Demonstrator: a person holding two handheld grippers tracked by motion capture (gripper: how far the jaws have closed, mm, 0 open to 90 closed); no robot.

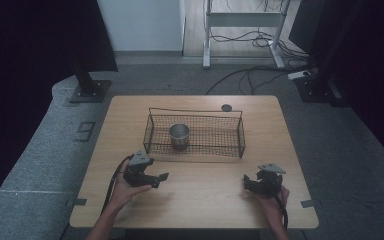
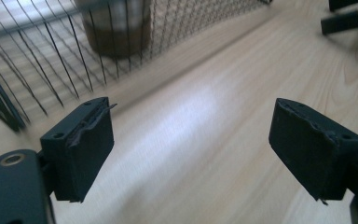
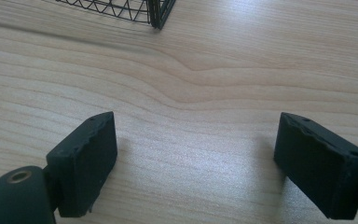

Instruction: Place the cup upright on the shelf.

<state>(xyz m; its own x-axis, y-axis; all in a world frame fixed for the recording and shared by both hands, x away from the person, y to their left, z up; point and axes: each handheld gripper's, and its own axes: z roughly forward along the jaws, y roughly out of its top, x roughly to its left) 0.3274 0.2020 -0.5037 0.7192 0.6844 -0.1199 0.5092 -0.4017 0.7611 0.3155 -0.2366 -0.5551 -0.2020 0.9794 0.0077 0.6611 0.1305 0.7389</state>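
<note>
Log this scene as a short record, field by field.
surface: wooden table
basket: wire basket, mid-table, upright
cup: metal cup, upright inside the basket, left of its middle
disc: small dark disc on the table behind the basket
left tool: open, holds nothing, near the basket's front left corner
right tool: open, holds nothing, over bare table in front of the basket's right end
</note>
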